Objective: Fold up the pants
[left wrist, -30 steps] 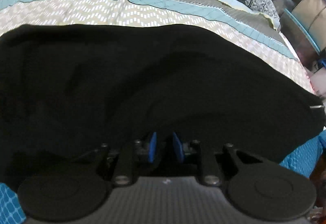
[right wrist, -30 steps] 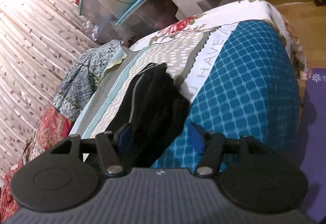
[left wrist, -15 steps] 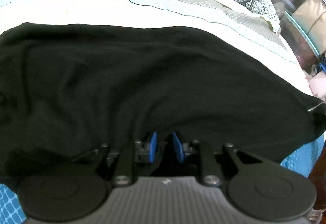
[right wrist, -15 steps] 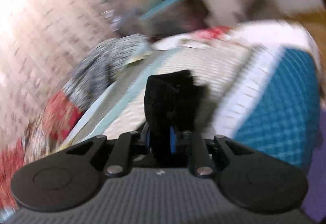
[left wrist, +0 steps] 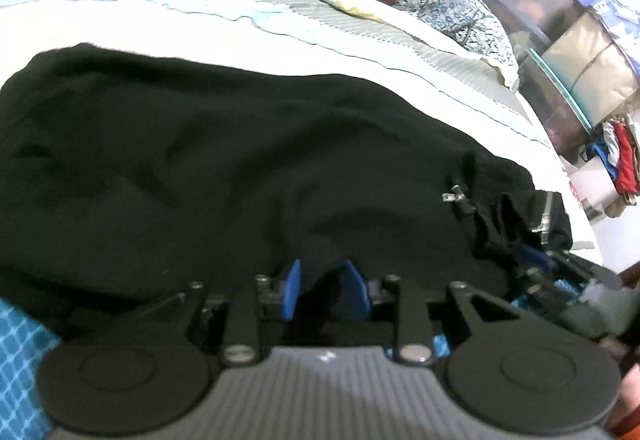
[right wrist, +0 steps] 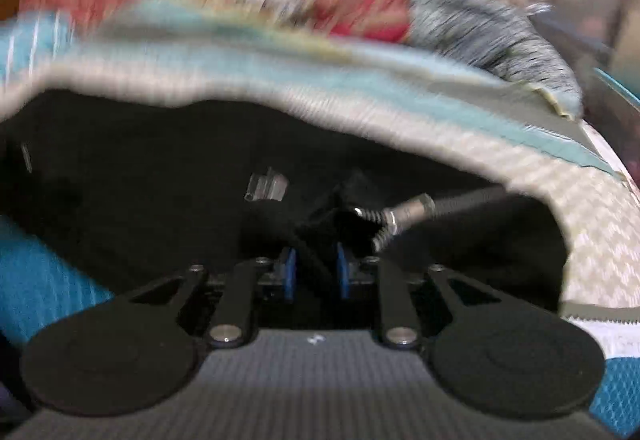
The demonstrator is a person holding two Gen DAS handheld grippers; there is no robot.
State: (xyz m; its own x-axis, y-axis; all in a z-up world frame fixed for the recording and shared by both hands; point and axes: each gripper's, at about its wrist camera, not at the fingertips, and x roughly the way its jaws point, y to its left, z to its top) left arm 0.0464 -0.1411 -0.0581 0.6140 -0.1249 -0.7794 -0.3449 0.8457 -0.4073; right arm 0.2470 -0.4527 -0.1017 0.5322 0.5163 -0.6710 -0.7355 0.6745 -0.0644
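Both pinching black pants (left wrist: 224, 168): left gripper (left wrist: 325, 290) just eased a bit on fabric, right gripper (right wrist: 313, 272) likewise, bedspread (left wrist: 280, 20) beyond, zipper (right wrist: 404, 216) just ahead.

No legible text, label, brand or number in either view. Right wrist view is motion-blurred; nothing there can be read.

Left gripper (left wrist: 325, 294): angled downward, jaws just opening slightly, black cloth between the blue pads.
Right gripper (right wrist: 314, 272): angled downward, jaws just opening slightly, cloth bunched between.
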